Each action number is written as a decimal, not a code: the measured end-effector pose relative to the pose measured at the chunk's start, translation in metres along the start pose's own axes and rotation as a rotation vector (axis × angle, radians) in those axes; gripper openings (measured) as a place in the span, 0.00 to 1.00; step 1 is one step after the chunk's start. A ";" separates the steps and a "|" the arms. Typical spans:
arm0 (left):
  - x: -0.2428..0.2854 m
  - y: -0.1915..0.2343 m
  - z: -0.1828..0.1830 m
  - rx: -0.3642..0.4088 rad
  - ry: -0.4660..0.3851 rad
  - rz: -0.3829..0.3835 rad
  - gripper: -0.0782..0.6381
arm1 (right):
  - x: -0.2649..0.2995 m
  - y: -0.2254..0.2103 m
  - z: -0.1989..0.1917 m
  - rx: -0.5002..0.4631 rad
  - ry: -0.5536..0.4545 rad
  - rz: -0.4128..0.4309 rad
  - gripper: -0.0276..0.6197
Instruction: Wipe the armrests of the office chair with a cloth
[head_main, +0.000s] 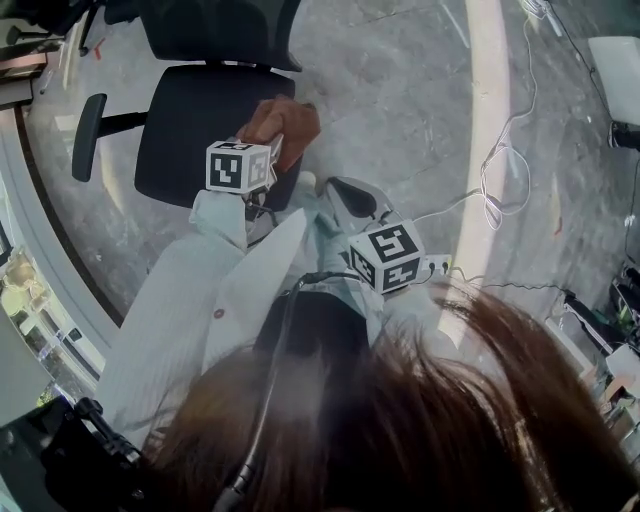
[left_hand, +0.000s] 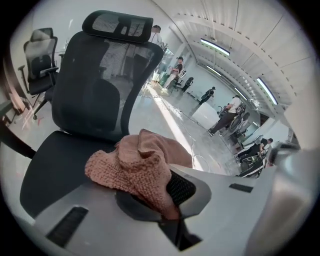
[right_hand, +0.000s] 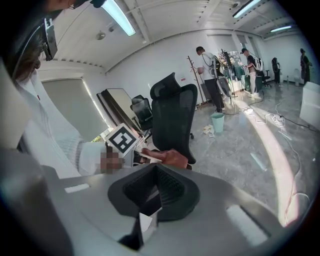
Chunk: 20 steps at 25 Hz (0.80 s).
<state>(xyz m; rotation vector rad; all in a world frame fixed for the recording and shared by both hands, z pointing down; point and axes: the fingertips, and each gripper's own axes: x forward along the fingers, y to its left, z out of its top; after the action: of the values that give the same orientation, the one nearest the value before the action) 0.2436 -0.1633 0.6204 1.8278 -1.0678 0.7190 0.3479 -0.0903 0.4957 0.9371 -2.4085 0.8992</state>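
Left tool (left_hand: 165, 202) pinching cloth (left_hand: 132, 170) at seat (head_main: 190, 120) edge; open floor (head_main: 400, 100) beside.

The head view is taken from just above the person's hair and pointed steeply down, so the office chair (head_main: 200, 120) is caught from overhead against the floor (head_main: 400, 90). The left gripper view is set low and very close: the cloth (left_hand: 135, 172) is right at the lens, seat and backrest looming just behind. The right gripper view is aimed level from further back, ceiling lights (right_hand: 117, 17) included. The office chair is shared by all three; the left gripper (head_main: 268, 145) and cloth are shared by head and right gripper views
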 end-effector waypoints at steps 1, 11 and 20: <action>-0.006 -0.001 -0.010 0.000 0.005 -0.006 0.15 | 0.003 0.001 0.001 -0.001 0.000 0.005 0.05; -0.066 -0.028 -0.112 -0.069 0.067 -0.065 0.15 | 0.014 0.024 0.002 -0.061 0.015 0.078 0.05; -0.109 -0.030 -0.131 -0.123 0.016 -0.061 0.15 | 0.004 0.070 0.010 -0.127 0.011 0.101 0.05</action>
<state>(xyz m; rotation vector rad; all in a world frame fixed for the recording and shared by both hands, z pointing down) 0.2133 0.0020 0.5796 1.7391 -1.0190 0.6181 0.2941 -0.0587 0.4616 0.7679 -2.4902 0.7730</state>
